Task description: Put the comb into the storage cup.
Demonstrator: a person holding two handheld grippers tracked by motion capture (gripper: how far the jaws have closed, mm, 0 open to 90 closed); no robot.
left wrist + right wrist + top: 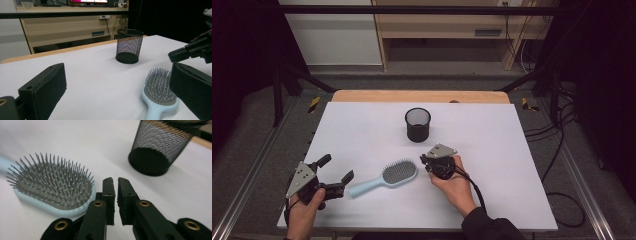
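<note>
Right now I'm looking down at a light blue hairbrush (384, 177) lying bristles-up on the white table (362, 130), between my two grippers. Its oval head is pointing toward the right gripper (426, 161) and its handle is slanting back toward the left gripper (336, 168).

I'm holding the left gripper low over the near left part of the table, with its jaws standing wide apart and nothing between them. In the left gripper view the brush head (160, 93) is sitting just beside the right-hand jaw, partly behind it, and I cannot tell whether the two are touching.

I'm holding the right gripper just past the brush head. In the right gripper view (115, 182) its jaws are standing almost together, with only a thin slit between the pads and nothing gripped in it. The brush (53, 190) is lying just to the left of those jaw tips, close but apart from them.

A black mesh cup (418, 124) is standing upright farther back, near the middle of the table, apart from the brush and both grippers.
</note>
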